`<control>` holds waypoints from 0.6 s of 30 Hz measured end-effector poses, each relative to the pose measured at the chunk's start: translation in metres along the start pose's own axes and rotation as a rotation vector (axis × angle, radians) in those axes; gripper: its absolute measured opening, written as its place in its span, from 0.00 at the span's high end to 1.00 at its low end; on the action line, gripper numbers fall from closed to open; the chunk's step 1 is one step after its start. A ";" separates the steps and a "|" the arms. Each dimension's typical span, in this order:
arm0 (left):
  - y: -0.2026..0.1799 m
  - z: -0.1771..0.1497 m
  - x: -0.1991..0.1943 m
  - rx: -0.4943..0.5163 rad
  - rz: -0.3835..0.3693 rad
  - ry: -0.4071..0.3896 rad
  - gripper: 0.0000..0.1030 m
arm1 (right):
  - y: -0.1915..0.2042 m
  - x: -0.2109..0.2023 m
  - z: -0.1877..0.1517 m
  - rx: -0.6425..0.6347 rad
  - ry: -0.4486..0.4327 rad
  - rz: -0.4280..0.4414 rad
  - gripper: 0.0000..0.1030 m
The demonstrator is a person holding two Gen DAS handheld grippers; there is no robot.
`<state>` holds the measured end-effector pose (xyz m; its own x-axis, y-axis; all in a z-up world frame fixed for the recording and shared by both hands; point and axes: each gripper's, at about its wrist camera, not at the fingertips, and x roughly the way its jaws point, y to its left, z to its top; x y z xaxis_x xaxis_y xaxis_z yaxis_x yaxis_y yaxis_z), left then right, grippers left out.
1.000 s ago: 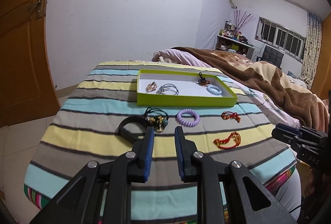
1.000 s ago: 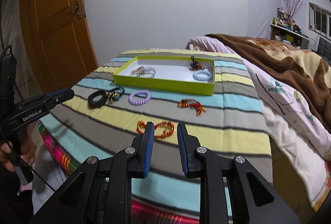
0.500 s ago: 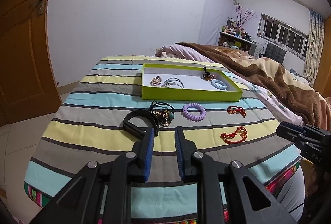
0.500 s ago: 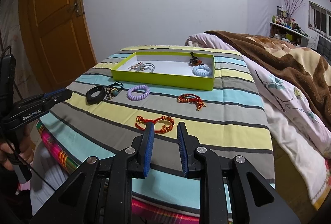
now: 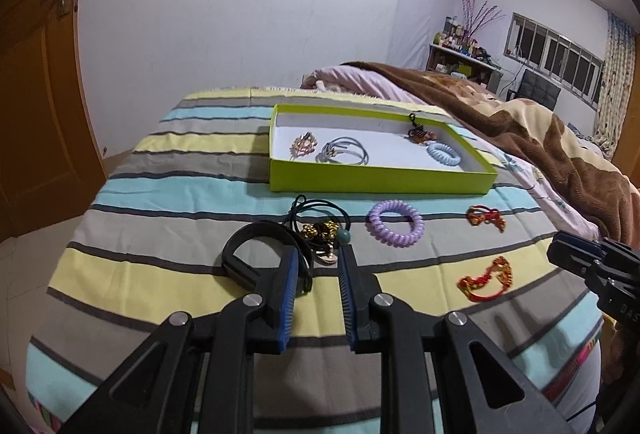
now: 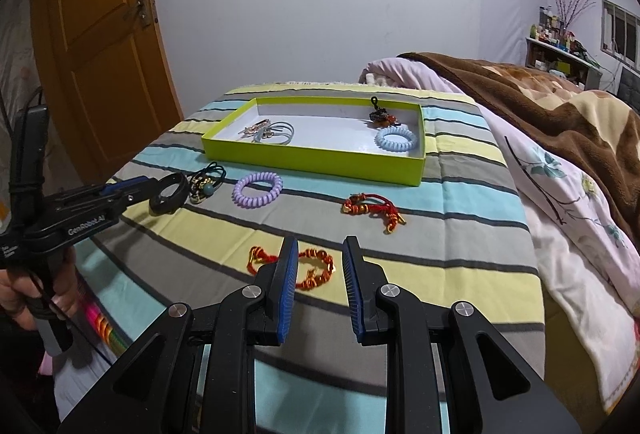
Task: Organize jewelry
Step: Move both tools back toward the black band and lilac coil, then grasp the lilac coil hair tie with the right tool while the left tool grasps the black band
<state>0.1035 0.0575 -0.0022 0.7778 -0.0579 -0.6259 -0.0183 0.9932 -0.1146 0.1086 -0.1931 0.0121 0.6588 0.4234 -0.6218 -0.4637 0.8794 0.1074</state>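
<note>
Two zones on the striped blanket (image 6: 460,234): sorted pieces inside the green tray (image 6: 320,159), unsorted ones in a loose row along its near side, presumably laid out so each could be reached singly. The tray already held a blue coil tie (image 6: 396,139), a dark charm (image 6: 382,115), thin hoops (image 6: 276,133) and a pinkish-gold piece (image 5: 304,145), grouped toward its two ends.

Outside, left to right: black band (image 5: 256,250), gold-and-cord piece (image 5: 324,230), purple coil tie (image 6: 258,189), small red-gold knot (image 6: 372,209), larger red-gold bracelet (image 6: 312,268).

Left gripper (image 5: 318,262) was released, jaws parted and empty, angled down with the black band and gold-and-cord piece at its tips; likely lining up on one of these. Contact could not be told.

Right gripper (image 6: 320,254) was likewise unclenched and empty, framing the larger bracelet between its tips, apparently its target. Five pieces remained outside.
</note>
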 end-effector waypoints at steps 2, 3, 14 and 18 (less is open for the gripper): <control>0.001 0.001 0.008 -0.007 0.000 0.015 0.79 | -0.001 0.006 0.002 0.002 0.007 0.003 0.77; 0.002 0.002 0.012 -0.010 0.000 0.023 0.79 | -0.001 0.012 0.004 0.003 0.014 0.006 0.77; 0.007 0.006 0.038 -0.044 0.013 0.107 0.79 | -0.003 0.038 0.015 0.007 0.042 0.026 0.77; 0.007 0.007 0.043 -0.048 0.035 0.123 0.79 | -0.003 0.048 0.020 0.012 0.055 0.037 0.77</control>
<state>0.1412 0.0622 -0.0245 0.6932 -0.0385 -0.7197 -0.0762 0.9891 -0.1263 0.1540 -0.1706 -0.0024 0.6076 0.4434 -0.6589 -0.4802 0.8659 0.1400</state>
